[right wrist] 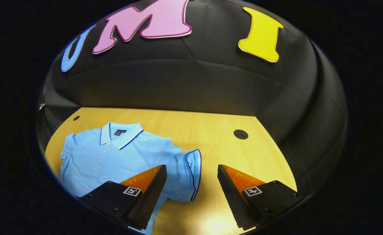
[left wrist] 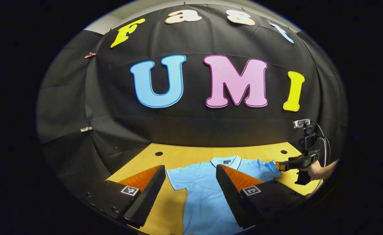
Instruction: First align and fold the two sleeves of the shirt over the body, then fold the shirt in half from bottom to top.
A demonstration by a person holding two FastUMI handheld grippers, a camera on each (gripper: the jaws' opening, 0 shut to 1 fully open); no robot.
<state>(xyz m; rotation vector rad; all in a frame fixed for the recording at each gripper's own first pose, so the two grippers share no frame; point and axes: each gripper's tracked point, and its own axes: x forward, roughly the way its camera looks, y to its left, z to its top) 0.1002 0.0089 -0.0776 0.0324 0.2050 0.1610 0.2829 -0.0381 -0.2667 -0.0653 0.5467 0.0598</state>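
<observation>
A light blue polo shirt (left wrist: 204, 192) lies flat and face up on the wooden table (left wrist: 185, 155), its collar toward the back wall. My left gripper (left wrist: 190, 169) is open and hovers over the shirt's left sleeve (left wrist: 178, 178) and chest, with nothing between its fingers. In the right gripper view the shirt (right wrist: 113, 156) lies to the left. Its dark-trimmed right sleeve (right wrist: 186, 173) spreads out between the fingers of my open right gripper (right wrist: 191, 167). From the left gripper view, the right gripper (left wrist: 279, 165) sits at that sleeve's outer edge, held by a hand (left wrist: 319, 169).
The black cloth wall closes off the table's back and sides. Round holes (right wrist: 240, 134) are cut in the tabletop (right wrist: 211, 130) near the back corners. Bare wood extends to the right of the shirt and behind its collar.
</observation>
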